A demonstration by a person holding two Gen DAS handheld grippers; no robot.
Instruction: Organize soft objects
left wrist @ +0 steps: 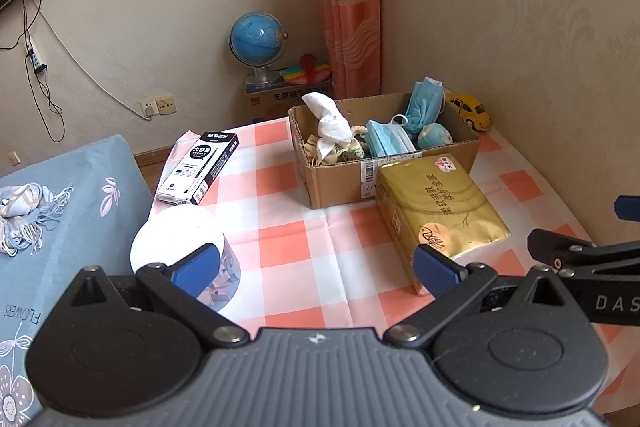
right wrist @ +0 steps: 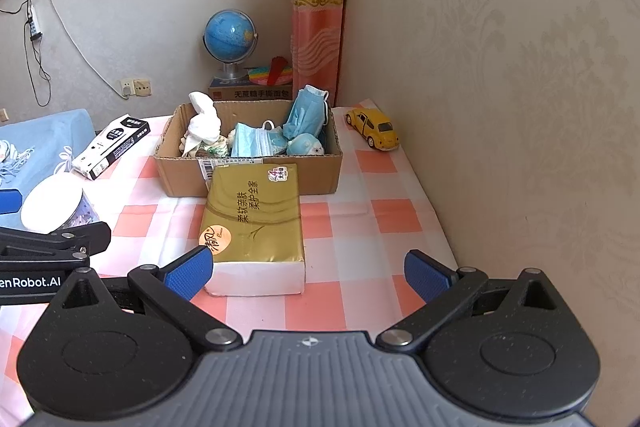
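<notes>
- Currently, both grippers are spread wide and grasp nothing: left gripper (left wrist: 316,269), right gripper (right wrist: 308,273). Pads (right wrist: 188,273) are blue and ribbed, on black linkages.
- Tissue pack (right wrist: 254,223): glossy gold wrap, soft rectangular block, white at the near end. It lies flat on the cloth, its far end touching the box front.
- Box (left wrist: 340,183): corrugated cardboard, open top, barcode label on the front. Inside lie pleated blue masks (left wrist: 424,105), a crumpled white tissue (left wrist: 330,121) and patterned fabric.
- Cloth (right wrist: 360,227): creased, orange-and-white check.
- Also on the cloth: black-and-white pen carton (left wrist: 198,169), white-lidded clear jar (left wrist: 180,241), yellow toy car (right wrist: 374,129) near the wall.
- Room: textured beige wallpaper, salmon curtain, globe (right wrist: 230,35) on a carton behind the table.
- Left view only: fringed scarf (left wrist: 24,213) on a blue floral bedspread.
</notes>
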